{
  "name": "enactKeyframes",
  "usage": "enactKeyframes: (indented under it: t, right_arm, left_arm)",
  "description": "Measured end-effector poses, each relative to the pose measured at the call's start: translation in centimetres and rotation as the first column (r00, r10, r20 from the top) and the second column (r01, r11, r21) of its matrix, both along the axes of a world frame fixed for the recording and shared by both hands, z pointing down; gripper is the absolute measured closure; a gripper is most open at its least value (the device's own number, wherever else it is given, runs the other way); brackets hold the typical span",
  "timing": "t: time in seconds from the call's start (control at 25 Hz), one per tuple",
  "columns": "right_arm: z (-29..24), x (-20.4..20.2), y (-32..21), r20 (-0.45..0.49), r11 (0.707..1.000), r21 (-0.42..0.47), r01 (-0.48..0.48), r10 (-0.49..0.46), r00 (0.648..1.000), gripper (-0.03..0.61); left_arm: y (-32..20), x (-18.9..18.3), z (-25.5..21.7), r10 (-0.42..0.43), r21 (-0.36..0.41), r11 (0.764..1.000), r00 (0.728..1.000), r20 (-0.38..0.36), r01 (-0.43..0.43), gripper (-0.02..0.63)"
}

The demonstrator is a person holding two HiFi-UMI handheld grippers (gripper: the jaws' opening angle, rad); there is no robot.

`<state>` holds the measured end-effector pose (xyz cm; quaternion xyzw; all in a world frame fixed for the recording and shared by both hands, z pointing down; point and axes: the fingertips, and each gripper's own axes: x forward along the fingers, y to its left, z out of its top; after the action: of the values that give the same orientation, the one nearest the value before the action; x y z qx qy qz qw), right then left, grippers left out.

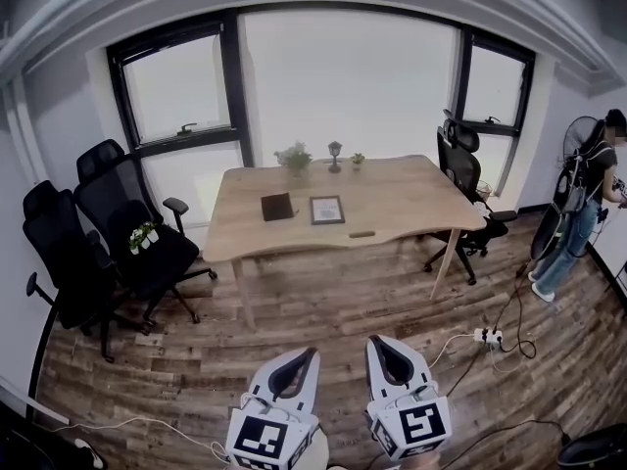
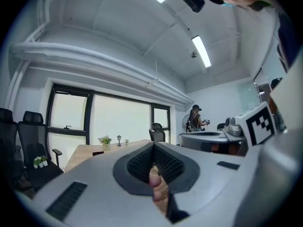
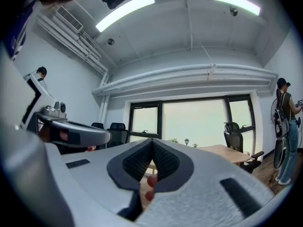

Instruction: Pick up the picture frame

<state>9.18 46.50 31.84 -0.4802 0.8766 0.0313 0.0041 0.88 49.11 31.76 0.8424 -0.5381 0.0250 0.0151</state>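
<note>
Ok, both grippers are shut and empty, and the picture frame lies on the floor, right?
Not the floor: the head view shows the picture frame lying on the table. The left gripper and right gripper are shut and empty.

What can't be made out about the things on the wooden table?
- Picture frame: head view, too small to tell its picture.
- Dark flat thing beside it: head view, too small to identify.
- Small brown thing near the front edge: same.
- Frame in both gripper views: hidden behind left claw and right claw.
</note>
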Motion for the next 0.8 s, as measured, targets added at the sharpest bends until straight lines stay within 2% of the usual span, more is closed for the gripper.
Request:
enactKeyframes:
  t: [0.48, 0.8]
  right_arm:
    - [0.4, -2.1, -6.4, 0.047, 1.000, -0.014, 0.011, -0.010, 0.999, 0.578]
    - [0.4, -3.7, -10.3, 0.005, 1.000, -0.004, -0.002, 0.002, 1.000, 0.578]
  left_arm:
    - [-7.3, -2.3, 0.9, 0.021, -0.007, 1.000, 1.000, -0.008, -0.021, 0.611]
    - [-11.5, -3.8, 0.6, 0.033, 0.006, 0.999, 0.999, -0.018, -0.033, 0.610]
